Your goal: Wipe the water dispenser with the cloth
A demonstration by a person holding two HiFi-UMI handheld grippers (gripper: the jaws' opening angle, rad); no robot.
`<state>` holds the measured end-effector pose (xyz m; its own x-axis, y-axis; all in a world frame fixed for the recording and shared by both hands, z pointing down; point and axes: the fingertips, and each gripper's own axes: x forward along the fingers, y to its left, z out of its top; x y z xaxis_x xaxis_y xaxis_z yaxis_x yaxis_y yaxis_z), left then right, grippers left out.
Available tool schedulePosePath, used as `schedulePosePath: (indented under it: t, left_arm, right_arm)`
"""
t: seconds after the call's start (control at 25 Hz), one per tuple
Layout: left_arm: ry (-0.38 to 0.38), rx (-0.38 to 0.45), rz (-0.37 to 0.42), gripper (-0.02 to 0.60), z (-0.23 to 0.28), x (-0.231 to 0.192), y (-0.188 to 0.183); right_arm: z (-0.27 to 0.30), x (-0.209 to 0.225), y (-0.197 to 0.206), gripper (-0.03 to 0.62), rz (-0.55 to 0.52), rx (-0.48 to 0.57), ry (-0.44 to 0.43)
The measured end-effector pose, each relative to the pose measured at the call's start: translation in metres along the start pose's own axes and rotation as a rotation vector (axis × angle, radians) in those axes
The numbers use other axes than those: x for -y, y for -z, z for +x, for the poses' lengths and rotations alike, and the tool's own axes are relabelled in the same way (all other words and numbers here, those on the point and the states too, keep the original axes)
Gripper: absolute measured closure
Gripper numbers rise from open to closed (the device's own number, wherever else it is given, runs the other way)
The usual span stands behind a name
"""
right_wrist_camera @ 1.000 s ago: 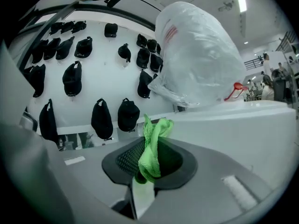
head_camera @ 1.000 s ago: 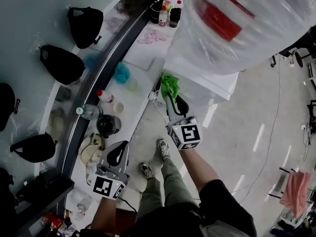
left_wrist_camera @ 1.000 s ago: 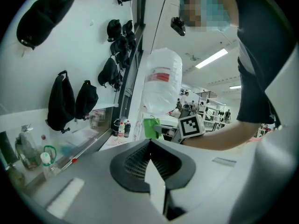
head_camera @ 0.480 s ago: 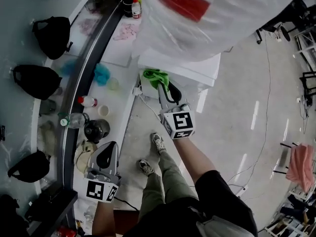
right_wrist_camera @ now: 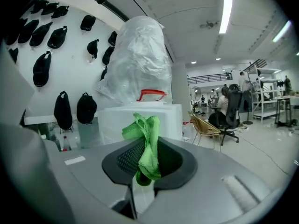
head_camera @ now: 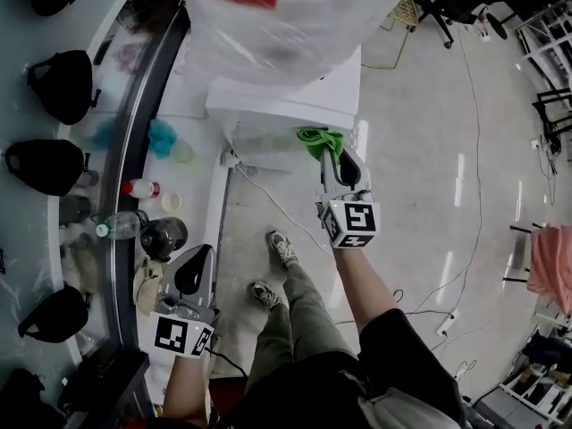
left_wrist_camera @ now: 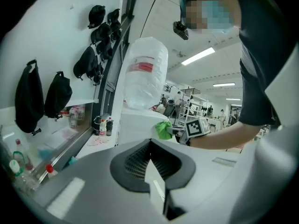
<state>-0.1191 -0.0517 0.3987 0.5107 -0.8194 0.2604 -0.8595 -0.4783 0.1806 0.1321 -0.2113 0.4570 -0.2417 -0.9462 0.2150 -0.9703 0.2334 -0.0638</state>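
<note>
Right now the cloth [right_wrist_camera: 147, 146], a bright green rag, is pinched in the right gripper [head_camera: 331, 156]. Its jaws are closed tight on the bunched middle, so a loose tuft stands above them and a fold hangs below. In the head view the rag sits at the upper front edge of the water dispenser [head_camera: 268, 114], toward the end of its white cabinet that lies at the view's right (whether fabric is actually touching the panel can't be settled from this angle). The big bottle [head_camera: 268, 16] on top is wrapped in clear plastic film.

The left gripper [head_camera: 198, 257] hangs low beside the counter [head_camera: 201, 208], well apart from the dispenser, with its jaws drawn together and nothing between them.

As for handling, the cloth looks light, soft and limp. It will likely fold and drag rather than push, so the mid-bunch hold seems right as long as enough tuft leads the way. That way fabric, not the hard jaw tips, meets the surface. The cabinet looks smooth and rigid and should take a firm stroke. With that bottle on top it may be top-heavy, so pressure is probably better spent sliding along the panel than shoving into it. The film looks likely to crinkle and snag the rag.
</note>
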Motion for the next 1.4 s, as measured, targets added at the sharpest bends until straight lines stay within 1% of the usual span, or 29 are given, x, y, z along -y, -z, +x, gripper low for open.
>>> schedulePosePath:
  t: [0.16,0.24,0.32,0.4,0.48,0.6,0.68,0.76,0.92,1.04,1.12,1.2,1.28,1.4]
  left_arm:
    - [0.03,-0.002,0.004,0.58,0.007,0.012,0.001]
    - [0.037,-0.001,0.002,0.58,0.009,0.015,0.002]
    - [0.04,0.003,0.0,0.58,0.01,0.017,0.002]
    - [0.036,0.008,-0.004,0.58,0.01,0.016,0.002]
    - [0.028,0.011,-0.008,0.58,0.009,0.012,0.003]
    - [0.008,0.008,-0.012,0.58,0.003,0.003,0.009]
    - [-0.015,0.003,-0.016,0.58,-0.005,-0.005,0.014]
    - [-0.046,-0.007,-0.027,0.58,-0.015,-0.015,0.022]
    - [-0.115,-0.025,-0.058,0.58,-0.038,-0.033,0.037]
    - [-0.161,-0.037,-0.076,0.58,-0.055,-0.042,0.046]
    - [-0.183,-0.04,-0.087,0.58,-0.062,-0.046,0.049]
    - [-0.196,-0.038,-0.093,0.58,-0.065,-0.049,0.051]
    - [-0.201,-0.037,-0.097,0.58,-0.066,-0.051,0.052]
    - [-0.19,-0.035,-0.097,0.58,-0.063,-0.049,0.052]
  right_arm:
    - [-0.014,0.03,0.002,0.52,0.009,0.0,0.066]
    - [-0.02,0.037,0.004,0.52,0.022,-0.001,0.085]
    - [-0.027,0.038,0.005,0.52,0.028,-0.001,0.083]
    - [-0.034,0.029,0.002,0.52,0.026,0.009,0.061]
    - [-0.037,0.01,0.001,0.52,0.011,0.02,0.014]
    - [-0.03,-0.036,0.009,0.52,-0.01,0.016,-0.097]
    - [-0.018,-0.072,0.019,0.52,-0.011,0.003,-0.174]
    - [-0.001,-0.105,0.035,0.52,0.008,-0.019,-0.228]
    - [0.043,-0.153,0.059,0.52,0.032,-0.054,-0.283]
    - [0.074,-0.183,0.066,0.52,-0.003,-0.062,-0.31]
    - [0.09,-0.192,0.071,0.52,-0.018,-0.081,-0.308]
    - [0.1,-0.189,0.076,0.52,-0.013,-0.1,-0.286]
    - [0.104,-0.179,0.076,0.52,-0.002,-0.105,-0.254]
    - [0.098,-0.152,0.077,0.52,0.014,-0.109,-0.198]
